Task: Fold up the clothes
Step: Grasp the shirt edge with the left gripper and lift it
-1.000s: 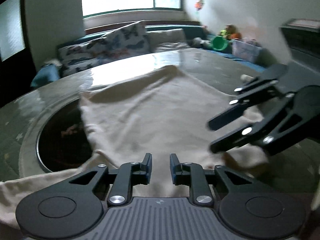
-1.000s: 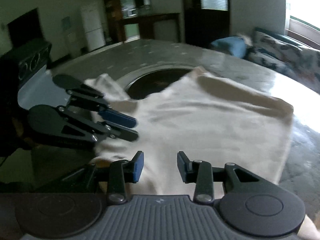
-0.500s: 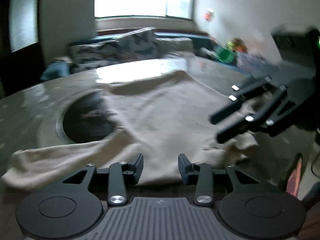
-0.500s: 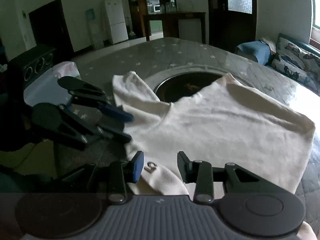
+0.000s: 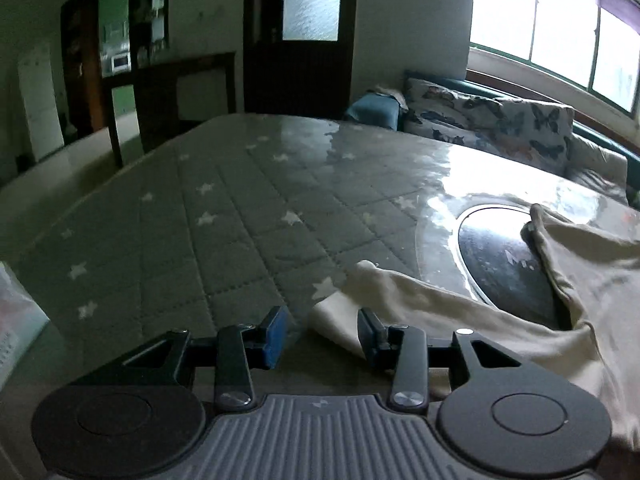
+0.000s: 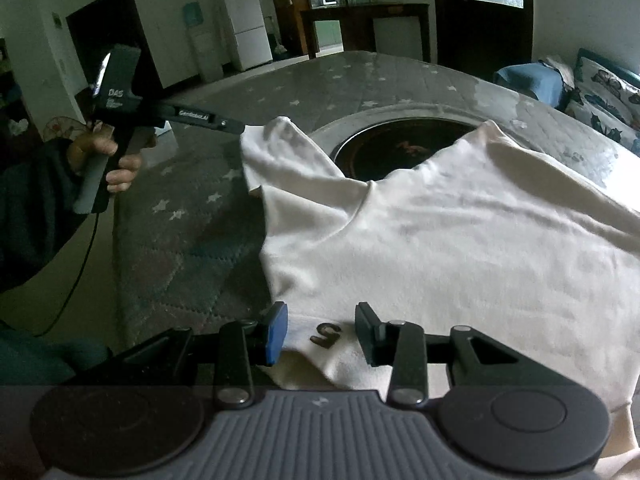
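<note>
A cream sweatshirt [image 6: 460, 240] lies spread on the table, its neck over a round dark inset [image 6: 400, 148]. Its near hem carries a dark "S" mark [image 6: 325, 334]. My right gripper [image 6: 320, 330] hovers open above that hem; the pads do not press the cloth. One sleeve [image 5: 420, 300] stretches out to the left. My left gripper [image 5: 322, 334] is open at the sleeve's end, with the cuff [image 5: 340, 314] just ahead of its right finger [image 5: 368, 334]. In the right wrist view a hand holds the left gripper [image 6: 238, 127] at the sleeve tip.
The table [image 5: 240, 220] has a grey quilted cover with white stars. A sofa with butterfly cushions [image 5: 500, 120] stands behind it under a window. A dark door [image 5: 300, 32], a cabinet and a white fridge [image 6: 246, 20] stand further back. A person's dark sleeve [image 6: 32, 208] is at the left.
My left gripper swung left to the sleeve's end, rolled, and its jaws spread wider. The sleeve now lies stretched out to the left. My right gripper drew back slightly over the hem.
</note>
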`<state>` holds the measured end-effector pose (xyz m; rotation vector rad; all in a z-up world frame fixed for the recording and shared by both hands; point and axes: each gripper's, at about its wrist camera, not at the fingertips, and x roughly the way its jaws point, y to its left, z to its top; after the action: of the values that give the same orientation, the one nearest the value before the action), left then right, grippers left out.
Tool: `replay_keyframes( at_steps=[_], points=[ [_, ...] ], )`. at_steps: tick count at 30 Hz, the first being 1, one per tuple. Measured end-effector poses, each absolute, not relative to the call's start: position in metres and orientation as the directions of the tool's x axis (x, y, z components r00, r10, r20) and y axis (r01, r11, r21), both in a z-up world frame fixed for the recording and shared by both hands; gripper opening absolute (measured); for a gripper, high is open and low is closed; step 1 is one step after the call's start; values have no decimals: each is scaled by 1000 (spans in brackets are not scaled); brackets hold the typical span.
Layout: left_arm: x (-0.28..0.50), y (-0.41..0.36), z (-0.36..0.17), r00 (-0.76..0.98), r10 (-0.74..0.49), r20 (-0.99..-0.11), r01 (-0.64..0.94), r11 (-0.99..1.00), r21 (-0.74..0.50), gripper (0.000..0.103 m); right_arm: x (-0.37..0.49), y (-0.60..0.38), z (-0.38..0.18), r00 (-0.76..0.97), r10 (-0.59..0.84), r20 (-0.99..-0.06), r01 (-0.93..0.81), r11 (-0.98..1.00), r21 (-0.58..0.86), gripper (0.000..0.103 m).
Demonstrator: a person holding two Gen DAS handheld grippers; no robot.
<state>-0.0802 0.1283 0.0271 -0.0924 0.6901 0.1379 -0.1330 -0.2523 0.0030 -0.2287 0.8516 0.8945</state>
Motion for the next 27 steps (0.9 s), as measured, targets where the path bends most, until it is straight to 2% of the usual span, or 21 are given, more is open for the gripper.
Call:
replay_keyframes(
  at_steps=[3, 7, 10, 17, 27],
  points=[
    [-71, 128, 23, 751, 87, -654, -164, 985, -57, 40, -134, -253, 2, 337, 591, -733, -760, 630, 159, 37],
    [-65, 127, 19, 744, 77, -663, -163, 984, -69, 16, -134, -255, 5, 348, 602, -719, -753, 637, 169, 38],
    [-65, 129, 25, 752, 63, -656, -177, 978, -110, 7, -134, -258, 7, 359, 609, -708, -745, 643, 175, 38],
    [-71, 91, 83, 846, -90, -526, -30, 976, -214, 6, -130, -270, 10, 395, 608, -689, -712, 676, 189, 38],
    [-81, -25, 143, 814, -458, -358, 365, 882, -299, 6, -127, -303, 12, 473, 584, -660, -626, 749, 215, 38]
  ],
)
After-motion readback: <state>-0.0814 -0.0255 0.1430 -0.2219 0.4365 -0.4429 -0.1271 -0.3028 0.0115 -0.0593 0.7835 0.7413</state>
